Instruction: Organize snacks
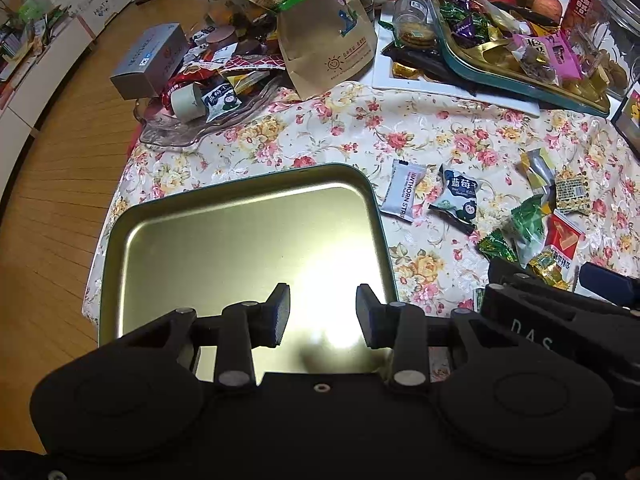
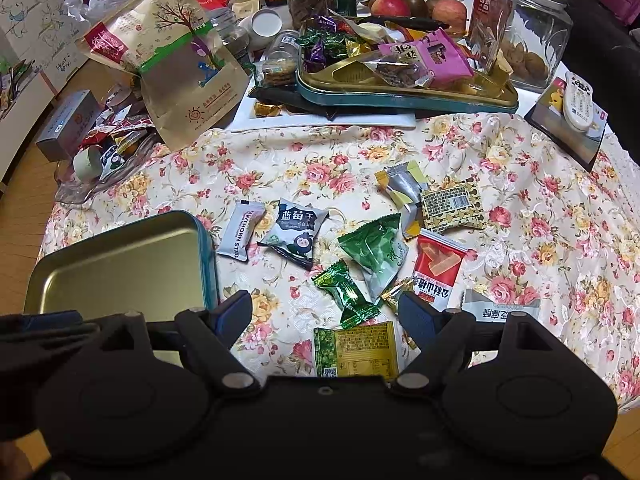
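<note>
An empty gold tin tray (image 1: 168, 216) (image 2: 80, 264) with a teal rim lies on the floral tablecloth. My left gripper (image 1: 322, 316) hovers open over the tray's near part, nothing between its fingers. Loose snack packets lie to the tray's right: a white hawthorn strip packet (image 2: 241, 235) (image 1: 403, 196), a blueberry packet (image 2: 297, 233) (image 1: 457, 198), green candies (image 2: 347, 295), a red packet (image 2: 435, 270), a gold packet (image 2: 452, 205). My right gripper (image 2: 326, 318) stands open above the green candy and a green-yellow packet (image 2: 356, 348), touching neither.
At the back stand a second teal tin (image 2: 408, 98) heaped with sweets, a brown paper bag (image 2: 188, 72), a glass dish (image 1: 192, 120) of wrappers, a glass jar (image 2: 532, 40), apples (image 2: 390, 5), a remote (image 2: 580, 100). The table edge and wood floor (image 1: 60, 200) lie to the left.
</note>
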`<state>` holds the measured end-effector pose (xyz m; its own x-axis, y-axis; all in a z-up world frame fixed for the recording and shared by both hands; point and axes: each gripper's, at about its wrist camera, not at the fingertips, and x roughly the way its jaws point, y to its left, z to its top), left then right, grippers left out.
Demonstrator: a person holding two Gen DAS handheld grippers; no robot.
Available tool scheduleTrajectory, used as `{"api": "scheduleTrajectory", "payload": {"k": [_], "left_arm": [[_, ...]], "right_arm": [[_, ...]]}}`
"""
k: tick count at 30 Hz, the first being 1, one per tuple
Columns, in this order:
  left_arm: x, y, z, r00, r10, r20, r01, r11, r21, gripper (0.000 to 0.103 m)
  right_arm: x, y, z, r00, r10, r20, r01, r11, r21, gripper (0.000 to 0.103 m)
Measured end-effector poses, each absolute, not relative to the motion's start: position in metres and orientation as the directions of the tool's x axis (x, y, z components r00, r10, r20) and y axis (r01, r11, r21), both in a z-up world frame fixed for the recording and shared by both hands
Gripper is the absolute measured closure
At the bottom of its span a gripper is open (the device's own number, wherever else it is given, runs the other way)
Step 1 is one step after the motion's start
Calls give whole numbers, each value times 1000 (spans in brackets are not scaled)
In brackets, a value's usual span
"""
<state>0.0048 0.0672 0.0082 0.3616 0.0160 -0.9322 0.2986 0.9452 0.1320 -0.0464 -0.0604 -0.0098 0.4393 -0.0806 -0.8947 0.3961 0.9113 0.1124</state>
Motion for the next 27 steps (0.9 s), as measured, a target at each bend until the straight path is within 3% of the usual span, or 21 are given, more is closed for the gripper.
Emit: {"api": "scheduleTrajectory", "payload": {"k": [27], "left_arm": [[3, 60, 7, 331, -19, -944, 320, 943, 93, 57]], "right_arm": [[-48, -64, -11, 435, -105, -894, 408, 909, 92, 19]]}}
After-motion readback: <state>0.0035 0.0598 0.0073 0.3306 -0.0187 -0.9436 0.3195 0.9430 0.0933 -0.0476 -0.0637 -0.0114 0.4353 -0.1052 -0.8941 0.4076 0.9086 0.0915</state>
